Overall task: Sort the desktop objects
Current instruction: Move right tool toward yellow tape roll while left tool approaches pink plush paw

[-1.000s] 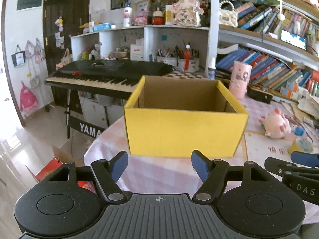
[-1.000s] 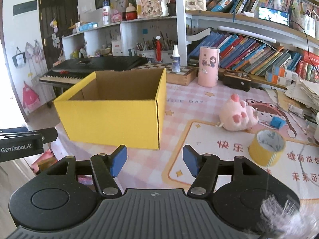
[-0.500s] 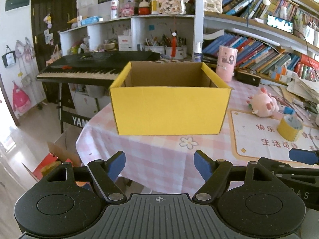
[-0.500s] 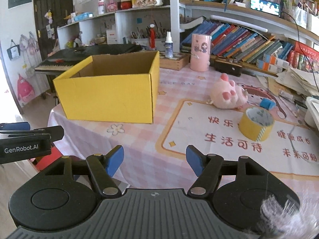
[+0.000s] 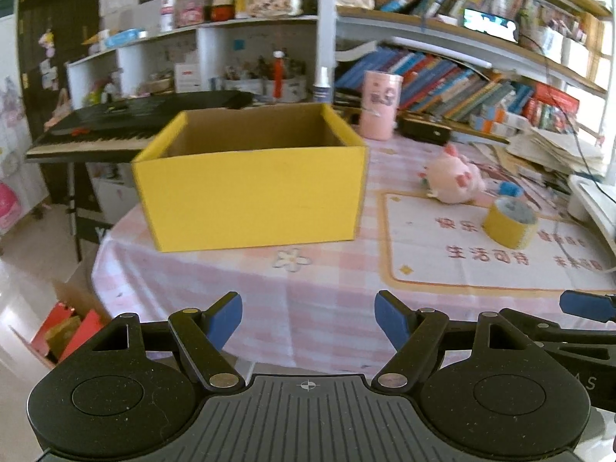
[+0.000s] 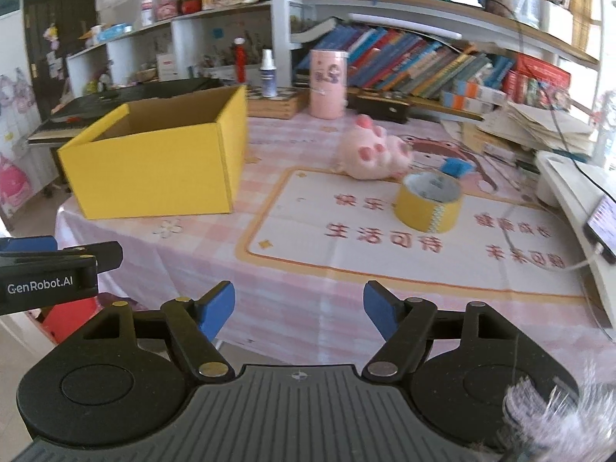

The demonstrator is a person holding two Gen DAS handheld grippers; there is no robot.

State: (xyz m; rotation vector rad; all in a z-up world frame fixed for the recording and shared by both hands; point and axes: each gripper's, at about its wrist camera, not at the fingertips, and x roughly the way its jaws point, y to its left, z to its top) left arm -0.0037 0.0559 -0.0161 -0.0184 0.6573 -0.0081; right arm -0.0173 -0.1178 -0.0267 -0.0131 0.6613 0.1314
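An open-topped yellow cardboard box [image 5: 250, 192] [image 6: 154, 165] stands on the left part of the pink checked tablecloth [image 5: 308, 292]. To its right lie a pink plush toy [image 5: 454, 177] [image 6: 373, 156], a yellow tape roll [image 5: 510, 227] [image 6: 429, 202] and a small blue object [image 6: 456, 165]. My left gripper [image 5: 308, 317] hangs open near the table's front edge, with nothing between its fingers. My right gripper [image 6: 298, 308] is empty too, and its jaws are opening. Both are well short of every object.
A pink tumbler [image 6: 327, 82] and a spray bottle [image 6: 267, 73] stand at the back by a bookshelf [image 6: 423, 65]. A keyboard piano [image 5: 127, 123] stands beyond the table's left edge. A white stand with a phone [image 6: 602, 227] borders the right. A printed mat [image 6: 404, 231] covers the table's middle.
Both grippers have drawn back from the box, so more of the table shows. Both pairs of jaws stand wider apart than before.
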